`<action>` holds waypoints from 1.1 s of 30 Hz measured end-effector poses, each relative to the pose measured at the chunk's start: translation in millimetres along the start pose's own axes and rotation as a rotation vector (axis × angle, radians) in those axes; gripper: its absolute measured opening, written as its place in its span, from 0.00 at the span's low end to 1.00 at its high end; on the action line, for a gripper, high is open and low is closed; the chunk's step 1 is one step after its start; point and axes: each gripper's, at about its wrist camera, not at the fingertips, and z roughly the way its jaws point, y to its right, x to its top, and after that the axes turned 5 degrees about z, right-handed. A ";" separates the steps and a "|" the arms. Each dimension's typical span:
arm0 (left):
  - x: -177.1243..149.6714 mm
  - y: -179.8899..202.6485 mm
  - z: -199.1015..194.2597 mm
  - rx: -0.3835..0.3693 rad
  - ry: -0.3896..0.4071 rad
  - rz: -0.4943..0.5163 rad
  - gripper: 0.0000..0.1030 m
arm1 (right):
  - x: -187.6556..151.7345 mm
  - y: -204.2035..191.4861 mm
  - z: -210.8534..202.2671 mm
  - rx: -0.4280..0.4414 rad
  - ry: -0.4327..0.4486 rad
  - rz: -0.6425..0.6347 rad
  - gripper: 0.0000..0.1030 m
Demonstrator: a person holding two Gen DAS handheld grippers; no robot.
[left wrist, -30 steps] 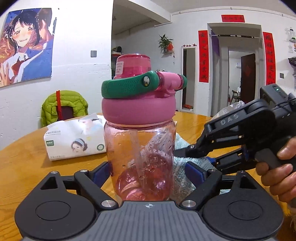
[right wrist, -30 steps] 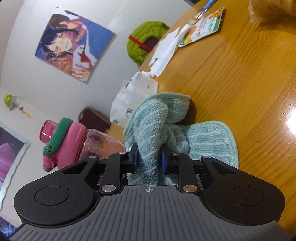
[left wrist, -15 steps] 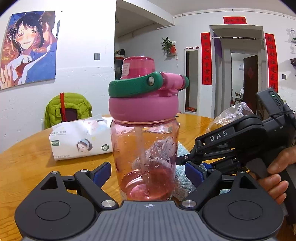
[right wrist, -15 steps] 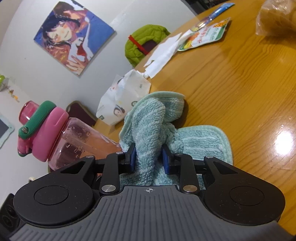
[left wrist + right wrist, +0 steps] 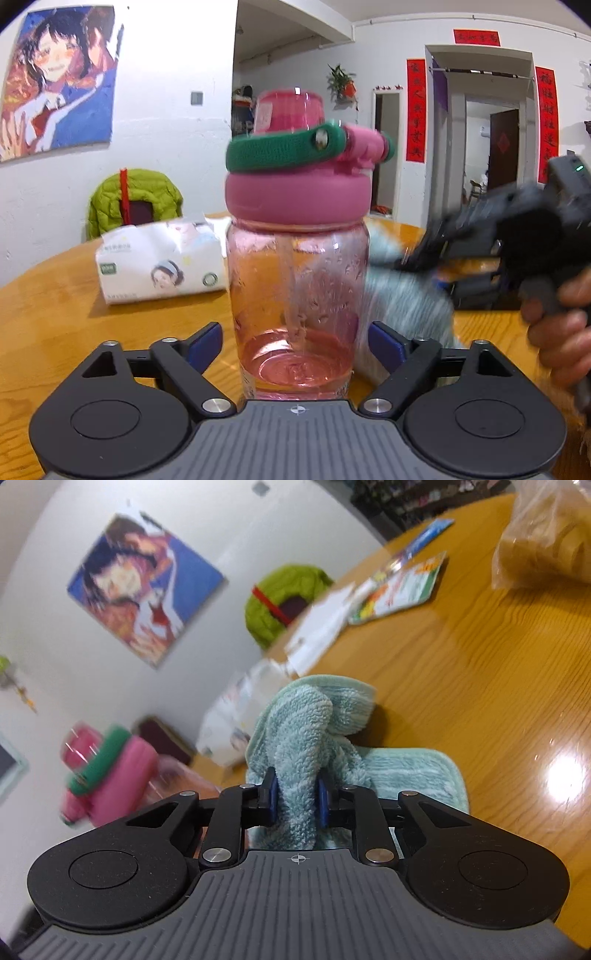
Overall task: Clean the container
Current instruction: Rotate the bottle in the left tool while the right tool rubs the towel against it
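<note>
A clear pink water bottle (image 5: 297, 295) with a pink lid and green strap stands upright on the wooden table between the fingers of my left gripper (image 5: 295, 343). The blue pads stand apart from its sides, so the left gripper is open. My right gripper (image 5: 295, 799) is shut on a light-teal fluffy cloth (image 5: 306, 734). In the left wrist view the right gripper (image 5: 436, 269) and the cloth (image 5: 402, 291) are blurred, just right of the bottle. The bottle also shows at the left of the right wrist view (image 5: 107, 771).
A white tissue pack (image 5: 159, 266) lies left of the bottle. Papers and leaflets (image 5: 399, 587) and a clear bag (image 5: 546, 542) lie farther along the round wooden table (image 5: 498, 664). A chair with a green jacket (image 5: 133, 203) stands behind the table.
The bottle has gone from tilted to upright, and the left gripper's jaws have widened off it. The right gripper has lifted the cloth up beside the bottle.
</note>
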 end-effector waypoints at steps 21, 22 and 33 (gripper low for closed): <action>0.3 4.1 -2.3 -0.018 -0.008 0.020 0.68 | 6.6 12.5 -6.8 0.318 -0.061 0.157 0.22; 0.4 4.6 -2.3 -0.020 -0.008 0.023 0.68 | 6.0 13.5 -2.3 0.280 -0.083 0.154 0.22; 2.6 19.2 -13.6 0.104 -0.012 0.008 0.78 | 8.6 12.6 19.9 0.035 -0.102 0.094 0.23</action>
